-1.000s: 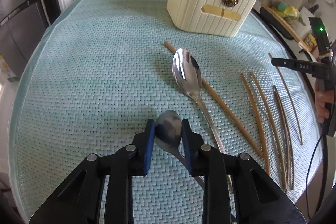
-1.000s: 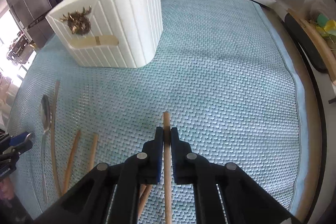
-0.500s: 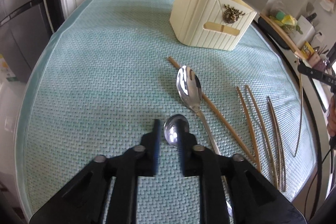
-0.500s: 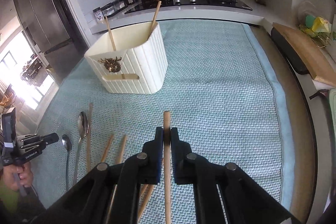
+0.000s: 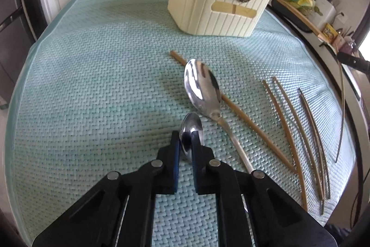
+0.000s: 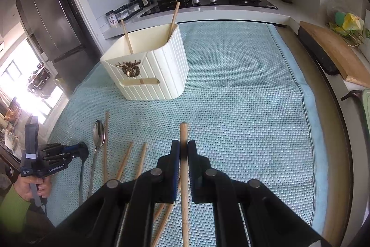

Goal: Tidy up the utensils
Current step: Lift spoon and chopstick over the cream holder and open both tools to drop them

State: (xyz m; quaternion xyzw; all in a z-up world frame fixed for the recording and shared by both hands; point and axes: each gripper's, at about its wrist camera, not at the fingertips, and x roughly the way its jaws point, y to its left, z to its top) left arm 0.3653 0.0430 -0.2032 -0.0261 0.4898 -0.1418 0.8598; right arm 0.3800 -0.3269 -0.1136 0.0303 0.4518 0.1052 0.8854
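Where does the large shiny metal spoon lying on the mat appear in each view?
Left wrist view: large shiny metal spoon at centre, bowl lying across a brown wooden chopstick.
Right wrist view: same spoon at lower left, small, beside that chopstick.
Shared landmark: cream ribbed utensil holder.

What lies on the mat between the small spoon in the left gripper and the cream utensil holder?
In the left wrist view, the large spoon and a chopstick crossing under it lie between the small spoon and the holder.

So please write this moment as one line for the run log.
left claw: shut on small spoon | right claw: shut on chopstick | holder: two chopsticks inside | mat: big spoon, loose chopsticks
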